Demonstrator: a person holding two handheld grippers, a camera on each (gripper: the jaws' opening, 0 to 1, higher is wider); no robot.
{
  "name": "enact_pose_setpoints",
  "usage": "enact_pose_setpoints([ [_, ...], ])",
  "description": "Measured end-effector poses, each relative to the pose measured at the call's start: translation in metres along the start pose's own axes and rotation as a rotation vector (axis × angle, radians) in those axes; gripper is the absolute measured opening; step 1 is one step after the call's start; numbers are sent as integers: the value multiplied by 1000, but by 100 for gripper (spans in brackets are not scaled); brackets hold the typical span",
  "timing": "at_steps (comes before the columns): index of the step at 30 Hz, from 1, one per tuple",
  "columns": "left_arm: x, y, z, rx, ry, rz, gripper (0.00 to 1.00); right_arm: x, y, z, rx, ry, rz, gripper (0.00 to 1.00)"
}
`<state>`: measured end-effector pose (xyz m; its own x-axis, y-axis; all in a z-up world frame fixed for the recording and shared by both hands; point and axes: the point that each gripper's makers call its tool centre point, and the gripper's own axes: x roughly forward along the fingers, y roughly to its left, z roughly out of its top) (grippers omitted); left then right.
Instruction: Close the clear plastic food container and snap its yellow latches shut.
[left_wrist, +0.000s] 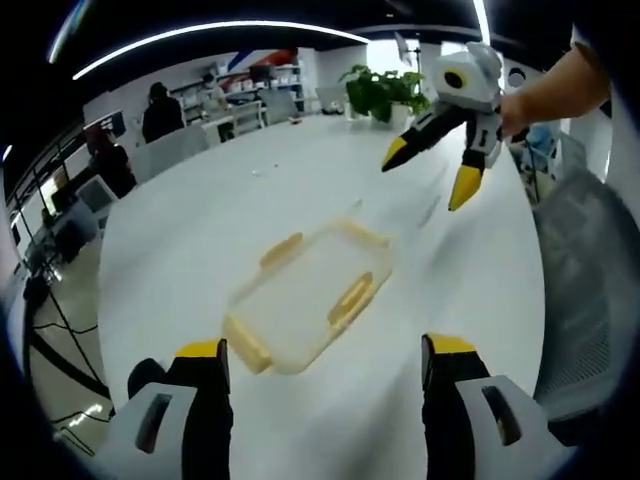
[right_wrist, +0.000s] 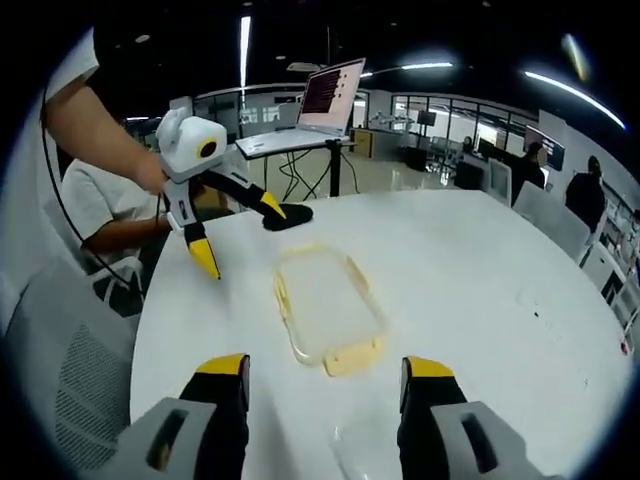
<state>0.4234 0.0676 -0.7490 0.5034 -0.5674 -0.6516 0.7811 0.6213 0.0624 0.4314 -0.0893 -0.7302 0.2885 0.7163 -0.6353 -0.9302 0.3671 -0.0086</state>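
Observation:
A clear plastic container (left_wrist: 310, 295) with yellow latches (left_wrist: 352, 298) lies flat on the white round table (left_wrist: 200, 230). My left gripper (left_wrist: 325, 365) is open just short of its near end, with nothing between the jaws. My right gripper (left_wrist: 430, 175) hangs open above the table beyond the container, held by a hand. In the right gripper view the container (right_wrist: 325, 305) lies ahead of the open right gripper (right_wrist: 325, 368), a yellow latch (right_wrist: 352, 355) at its near end. The left gripper (right_wrist: 240, 235) hovers open at its far left. A faint clear piece (right_wrist: 365, 450) lies between the right jaws.
A laptop (right_wrist: 325, 95) stands on a raised stand past the table's far edge, and a black object (right_wrist: 288, 215) lies on the table near it. A potted plant (left_wrist: 385, 92) sits at the far edge. Mesh chairs (left_wrist: 580, 280) flank the table. People sit in the background.

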Motion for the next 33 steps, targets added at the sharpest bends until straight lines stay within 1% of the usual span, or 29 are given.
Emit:
enact_pose_setpoints([
  [2, 1, 2, -1, 13, 8, -1, 76, 3, 0, -1, -6, 7, 8, 59],
  [6, 3, 7, 0, 8, 6, -6, 75, 9, -3, -1, -17, 19, 25, 59],
  [9, 6, 9, 1, 31, 18, -18, 75, 13, -4, -2, -28, 31, 37, 59],
  [13, 9, 13, 4, 45, 19, -26, 74, 17, -7, -4, -50, 53, 50, 59],
  [14, 10, 15, 3, 63, 24, -26, 74, 17, -8, -4, -46, 54, 54, 59],
  [17, 13, 20, 4, 62, 23, -29, 73, 20, -9, -3, -40, 57, 61, 59],
  [19, 14, 22, 3, 69, 29, -33, 73, 22, -9, -6, -51, 70, 65, 59],
  [24, 16, 25, 1, 101, 44, -46, 72, 26, -9, -7, -74, 86, 77, 59],
  [27, 16, 25, -1, 150, 64, -68, 72, 28, -7, -9, -99, 102, 90, 59],
  [30, 17, 26, -2, 162, 73, -79, 71, 31, -5, -11, -133, 120, 104, 59],
  [33, 18, 27, -4, 181, 83, -90, 71, 32, -5, -12, -139, 128, 110, 59],
])
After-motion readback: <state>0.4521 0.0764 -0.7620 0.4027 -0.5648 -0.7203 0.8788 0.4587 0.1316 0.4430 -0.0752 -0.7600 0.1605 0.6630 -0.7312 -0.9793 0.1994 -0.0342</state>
